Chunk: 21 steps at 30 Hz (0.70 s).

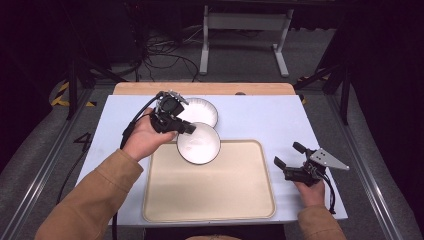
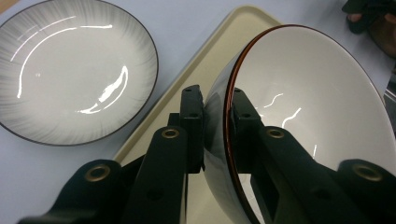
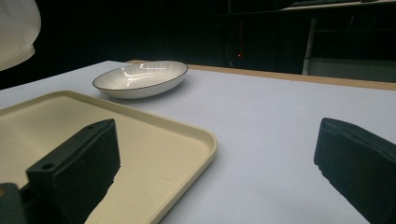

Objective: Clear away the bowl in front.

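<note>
High view: left gripper (image 1: 186, 129) clamps the rim of a bowl (image 1: 199, 144), one jaw inside, one outside. Bowl hangs above the tray's (image 1: 210, 200) far left corner, partly over the table (image 1: 260, 115), clear of both by its shadowed offset; exact gap cannot be told. Bowl white inside, dark outside, reddish-brown rim. Left hand (image 1: 145, 137) comes in from the tray's left side, tan sleeve (image 1: 90, 205) below it.

Plate (image 1: 202, 111) sits on the table just beyond the tray's far left corner, behind the bowl, partly hidden by the gripper. Grey ribbed pattern, thin dark rim.

Left gripper view: left gripper (image 2: 218, 123) pinches the bowl (image 2: 317, 112) wall tight, bowl tilted on edge, open side facing away from the plate (image 2: 74, 70). Tray (image 2: 219, 51) edge runs underneath between plate and bowl. Plate flat on the table (image 2: 28, 186), off the tray.

Right gripper (image 1: 289, 156) rests on the table just right of the tray's right edge, jaws spread wide, nothing between them. Grey plate on top, cable trailing toward the right hand (image 1: 311, 192).

Right gripper view: right gripper (image 3: 217, 154) jaws well apart and empty, looking over the tray's (image 3: 187, 140) near corner. Plate (image 3: 140, 77) farther off past the tray, on the table (image 3: 261, 107). Bowl's (image 3: 14, 28) pale edge shows raised above the tray at upper left.
</note>
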Tool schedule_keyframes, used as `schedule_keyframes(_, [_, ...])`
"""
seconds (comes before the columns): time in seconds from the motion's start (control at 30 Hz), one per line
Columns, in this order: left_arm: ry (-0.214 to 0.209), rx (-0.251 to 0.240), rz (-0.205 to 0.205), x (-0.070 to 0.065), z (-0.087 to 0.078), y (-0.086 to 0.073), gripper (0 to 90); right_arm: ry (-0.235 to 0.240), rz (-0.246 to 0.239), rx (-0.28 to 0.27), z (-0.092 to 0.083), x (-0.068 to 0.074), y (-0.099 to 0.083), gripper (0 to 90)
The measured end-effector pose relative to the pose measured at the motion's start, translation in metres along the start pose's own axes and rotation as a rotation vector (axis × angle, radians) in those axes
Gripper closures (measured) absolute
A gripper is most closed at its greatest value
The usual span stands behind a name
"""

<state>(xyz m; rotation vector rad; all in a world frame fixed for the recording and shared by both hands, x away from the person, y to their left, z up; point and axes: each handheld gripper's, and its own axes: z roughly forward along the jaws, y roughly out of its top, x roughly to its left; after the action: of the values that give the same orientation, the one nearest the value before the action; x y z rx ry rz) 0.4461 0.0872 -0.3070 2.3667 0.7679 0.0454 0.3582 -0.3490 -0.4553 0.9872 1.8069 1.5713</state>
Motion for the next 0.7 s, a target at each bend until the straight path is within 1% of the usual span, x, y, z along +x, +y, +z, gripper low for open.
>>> schedule_keyframes(0.1, [0.0, 0.02, 0.013, -0.003, 0.005, -0.001, 80.1, 0.001, 0.0, 0.0, 0.0, 0.0, 0.0, 0.6])
schedule_keyframes(0.2, [-0.01, 0.036, 0.018, -0.004, 0.01, -0.002, 80.1, 0.001, 0.0, -0.001, 0.0, 0.0, 0.0, 0.6])
schedule_keyframes(0.27, [-0.007, 0.044, 0.019, -0.005, 0.011, -0.002, 80.1, 0.002, 0.001, 0.0, 0.0, 0.0, 0.0, 0.6])
schedule_keyframes(0.37, [-0.011, 0.065, 0.033, -0.007, 0.015, -0.003, 80.2, 0.002, 0.001, 0.001, 0.0, 0.0, 0.0, 0.6])
schedule_keyframes(0.4, [-0.012, 0.067, 0.031, -0.007, 0.016, -0.003, 80.1, 0.002, 0.001, 0.001, 0.0, 0.0, 0.0, 0.6])
schedule_keyframes(0.53, [-0.025, 0.091, 0.046, -0.01, 0.022, -0.004, 80.1, 0.002, 0.001, 0.0, 0.0, 0.0, 0.0, 0.6])
schedule_keyframes(0.6, [-0.031, 0.102, 0.045, -0.012, 0.025, -0.005, 80.1, 0.002, 0.0, 0.0, 0.0, 0.0, 0.0, 0.6])
schedule_keyframes(0.63, [-0.03, 0.111, 0.054, -0.012, 0.028, -0.005, 80.1, 0.002, 0.001, 0.0, 0.0, 0.0, 0.0, 0.6])
schedule_keyframes(0.7, [-0.034, 0.122, 0.059, -0.014, 0.031, -0.006, 80.1, 0.002, 0.001, 0.0, 0.0, 0.0, 0.0, 0.6])
